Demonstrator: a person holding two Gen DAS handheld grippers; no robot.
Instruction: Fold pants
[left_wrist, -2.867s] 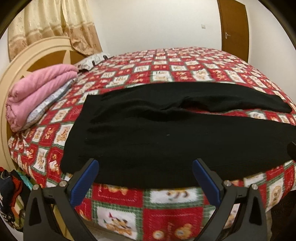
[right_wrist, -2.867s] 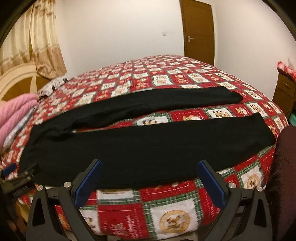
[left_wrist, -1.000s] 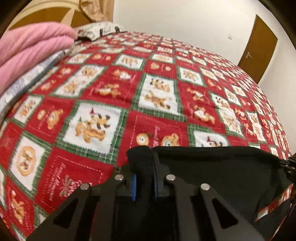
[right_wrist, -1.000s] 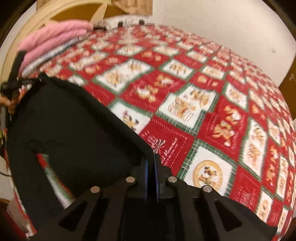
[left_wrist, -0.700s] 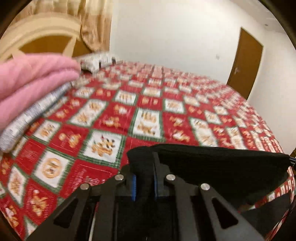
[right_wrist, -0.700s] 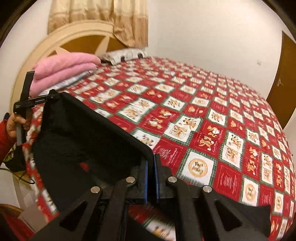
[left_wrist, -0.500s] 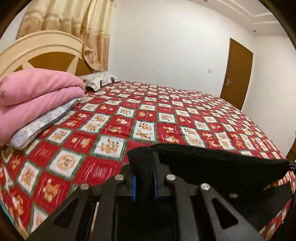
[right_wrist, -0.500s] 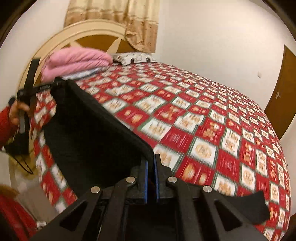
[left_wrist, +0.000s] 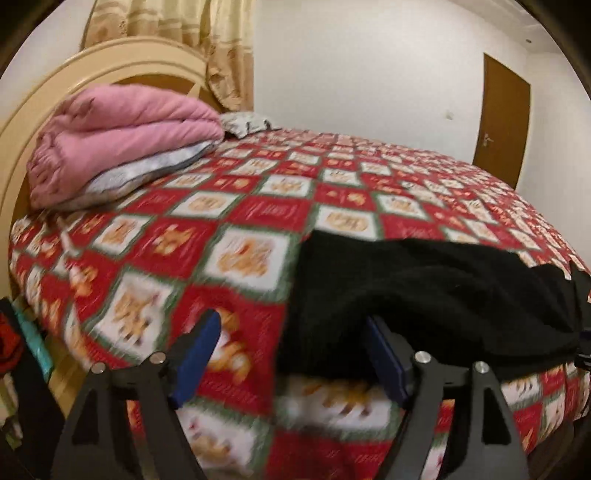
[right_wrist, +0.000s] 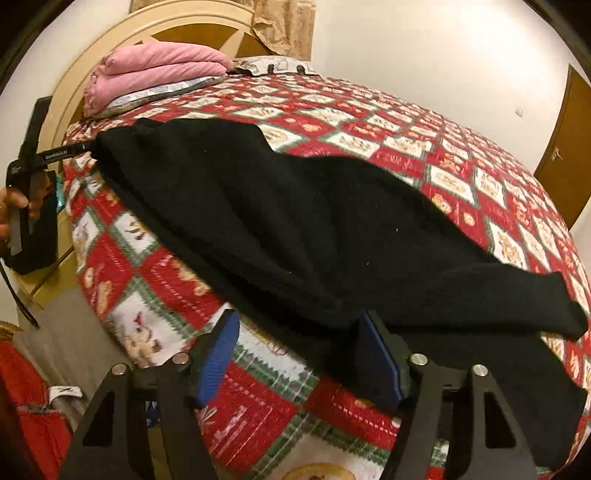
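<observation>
The black pants (right_wrist: 314, 221) lie lengthwise along the near edge of the red patchwork bed (right_wrist: 461, 177), one leg folded over the other. The leg ends (right_wrist: 554, 310) are at the right. In the left wrist view the pants' waist end (left_wrist: 424, 291) is slumped at the right. My left gripper (left_wrist: 291, 358) is opening; cloth drapes over its right pad (left_wrist: 388, 363) but is not pinched. My right gripper (right_wrist: 297, 354) is opening too, with the pants' edge resting on its right pad (right_wrist: 376, 363). The left gripper (right_wrist: 86, 147) also shows at the pants' far left end, held by a hand (right_wrist: 14, 206).
A folded pink blanket (left_wrist: 122, 147) lies on a grey pillow by the cream headboard (left_wrist: 44, 110). A brown door (left_wrist: 502, 122) is in the far wall. Red clothing (right_wrist: 33, 398) lies on the floor at lower left, below the bed's edge.
Both grippers were shut on the pants' edge and carried it across the bed. Both now stand apart, the pants have dropped onto the bed, and both views have pulled back toward the near edge.
</observation>
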